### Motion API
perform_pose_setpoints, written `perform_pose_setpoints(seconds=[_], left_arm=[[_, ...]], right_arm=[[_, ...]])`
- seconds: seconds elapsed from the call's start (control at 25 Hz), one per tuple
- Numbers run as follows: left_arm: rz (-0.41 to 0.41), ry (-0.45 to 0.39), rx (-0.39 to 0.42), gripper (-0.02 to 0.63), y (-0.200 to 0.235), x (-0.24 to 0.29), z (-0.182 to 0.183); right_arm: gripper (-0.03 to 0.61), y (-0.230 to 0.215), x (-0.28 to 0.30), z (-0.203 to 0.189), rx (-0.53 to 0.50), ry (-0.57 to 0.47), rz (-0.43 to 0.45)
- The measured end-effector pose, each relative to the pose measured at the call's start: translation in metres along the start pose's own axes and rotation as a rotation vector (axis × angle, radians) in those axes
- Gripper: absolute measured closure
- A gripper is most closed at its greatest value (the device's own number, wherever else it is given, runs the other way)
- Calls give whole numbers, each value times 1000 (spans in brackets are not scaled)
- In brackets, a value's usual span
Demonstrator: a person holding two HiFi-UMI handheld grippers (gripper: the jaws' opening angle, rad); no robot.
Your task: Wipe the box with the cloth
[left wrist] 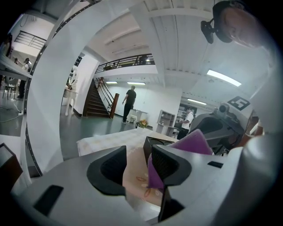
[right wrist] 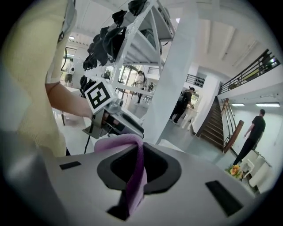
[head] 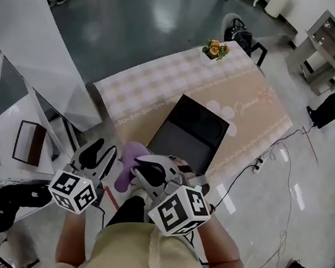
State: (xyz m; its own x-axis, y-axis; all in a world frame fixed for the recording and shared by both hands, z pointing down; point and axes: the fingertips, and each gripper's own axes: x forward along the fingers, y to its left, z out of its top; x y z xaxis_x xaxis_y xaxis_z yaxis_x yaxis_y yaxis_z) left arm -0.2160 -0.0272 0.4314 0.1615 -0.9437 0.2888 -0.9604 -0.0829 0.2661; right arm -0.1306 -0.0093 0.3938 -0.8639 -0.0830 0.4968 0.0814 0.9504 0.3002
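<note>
The right hand-held gripper (head: 143, 171), clamping the cloth (head: 126, 171), hangs nearer the box (head: 191, 132) just up-frame; the left hand-held gripper (head: 98, 154) stands open.

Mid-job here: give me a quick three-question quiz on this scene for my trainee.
1. True or false: the right hand-held gripper is shut on the purple cloth.
2. What stands at the far end of the table? A) flowers B) a kettle C) a laptop
3. Fill in: the jaws of the left hand-held gripper stand ____.
Key: 1 true; 2 A; 3 open.
</note>
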Motion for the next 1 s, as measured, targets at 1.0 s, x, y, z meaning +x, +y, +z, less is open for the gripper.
perform_pose_setpoints(seconds=[1.0], left_arm=[[-144, 92, 5, 439, -31, 36, -30]], right_arm=[[531, 9, 14, -116, -53, 260, -118]])
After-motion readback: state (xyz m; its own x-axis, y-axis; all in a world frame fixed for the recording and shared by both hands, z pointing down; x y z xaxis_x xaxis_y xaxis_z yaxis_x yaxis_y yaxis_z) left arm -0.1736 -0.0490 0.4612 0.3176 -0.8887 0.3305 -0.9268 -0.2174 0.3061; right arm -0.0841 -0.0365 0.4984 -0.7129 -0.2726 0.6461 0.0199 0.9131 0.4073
